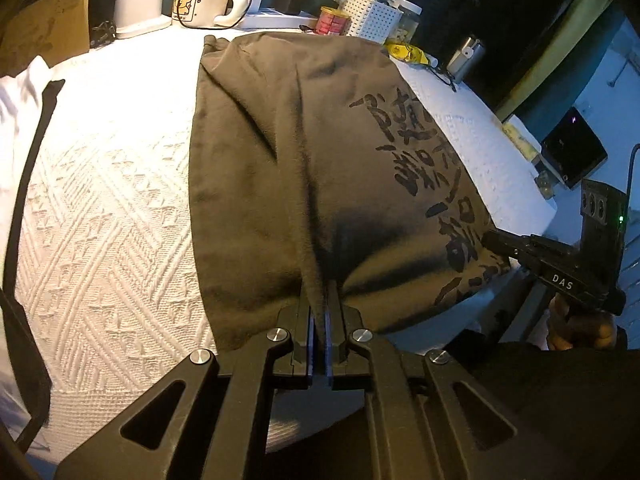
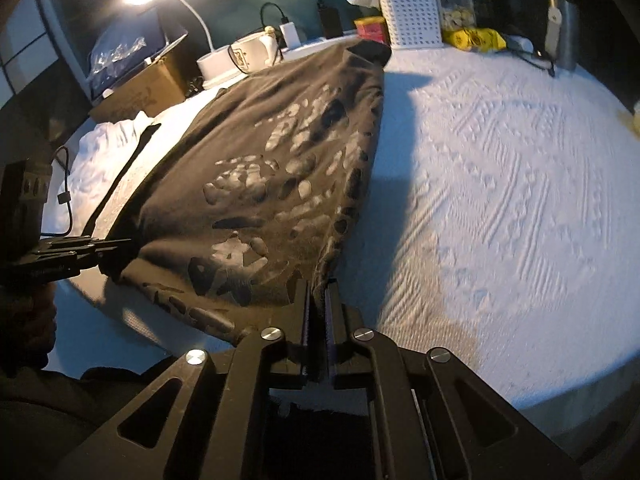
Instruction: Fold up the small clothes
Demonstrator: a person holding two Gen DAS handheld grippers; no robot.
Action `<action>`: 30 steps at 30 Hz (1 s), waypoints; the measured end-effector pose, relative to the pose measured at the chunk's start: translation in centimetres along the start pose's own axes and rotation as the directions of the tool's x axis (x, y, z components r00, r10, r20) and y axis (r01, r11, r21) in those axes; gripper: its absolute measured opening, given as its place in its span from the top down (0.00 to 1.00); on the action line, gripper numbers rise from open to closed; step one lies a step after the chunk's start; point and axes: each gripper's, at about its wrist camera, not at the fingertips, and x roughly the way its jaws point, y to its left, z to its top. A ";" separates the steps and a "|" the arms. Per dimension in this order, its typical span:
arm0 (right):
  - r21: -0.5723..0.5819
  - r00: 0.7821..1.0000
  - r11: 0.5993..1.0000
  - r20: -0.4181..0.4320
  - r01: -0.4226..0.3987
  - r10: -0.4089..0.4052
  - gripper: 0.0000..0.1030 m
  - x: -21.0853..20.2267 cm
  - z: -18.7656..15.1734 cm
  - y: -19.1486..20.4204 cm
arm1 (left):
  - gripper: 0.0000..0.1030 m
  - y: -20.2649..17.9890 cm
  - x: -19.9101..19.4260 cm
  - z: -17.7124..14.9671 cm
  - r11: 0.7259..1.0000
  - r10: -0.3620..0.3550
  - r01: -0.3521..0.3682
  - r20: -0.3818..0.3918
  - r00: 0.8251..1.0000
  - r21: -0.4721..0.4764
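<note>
A dark olive garment point(image 1: 304, 152) with black printed characters lies stretched over the white textured table cover point(image 1: 112, 208). My left gripper point(image 1: 320, 312) is shut on its near hem, left of the print. My right gripper point(image 2: 318, 300) is shut on the near right corner of the same garment point(image 2: 280, 184), where the print shows pale in the lamp light. The right gripper also shows in the left wrist view point(image 1: 496, 242) at the garment's right edge. The left gripper shows in the right wrist view point(image 2: 108, 250) at the garment's left edge.
A white garment with black trim point(image 1: 24, 128) lies at the table's left. Along the far edge stand a mug point(image 1: 204, 4), a lamp base point(image 1: 140, 12), a white perforated basket point(image 1: 372, 16), a jar point(image 2: 456, 4), yellow packets point(image 2: 476, 40) and a cardboard box point(image 1: 48, 32).
</note>
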 end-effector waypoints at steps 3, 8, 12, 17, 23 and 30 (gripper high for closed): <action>0.023 1.000 1.000 -0.015 -0.017 0.017 0.88 0.0 0.0 -0.2 | 0.93 0.2 -0.1 0.0 1.000 0.007 -0.007 -0.010 1.000 0.025; 0.059 0.997 0.996 -0.045 -0.064 0.067 0.79 -0.1 0.1 -0.6 | 0.93 0.4 -0.9 0.1 0.999 0.023 -0.023 -0.020 1.000 0.037; 0.055 0.995 0.995 -0.050 -0.079 0.082 0.79 -0.6 0.2 -0.3 | 0.91 0.7 -2.0 1.0 0.998 0.050 -0.050 0.016 0.999 0.032; 0.059 0.995 0.995 -0.044 -0.083 0.086 0.73 -1.0 0.6 -0.5 | 0.91 1.3 -2.4 2.5 0.996 0.082 -0.083 0.060 0.995 0.020; 0.069 0.996 0.994 -0.023 -0.084 0.086 0.59 -1.5 1.7 -1.2 | 0.91 1.5 -1.9 4.2 0.995 0.102 -0.104 0.082 0.991 0.012; 0.082 0.996 0.994 -0.029 -0.078 0.080 0.59 -1.0 2.8 -2.0 | 0.66 1.6 -1.5 5.7 0.995 0.096 -0.096 0.097 0.991 -0.002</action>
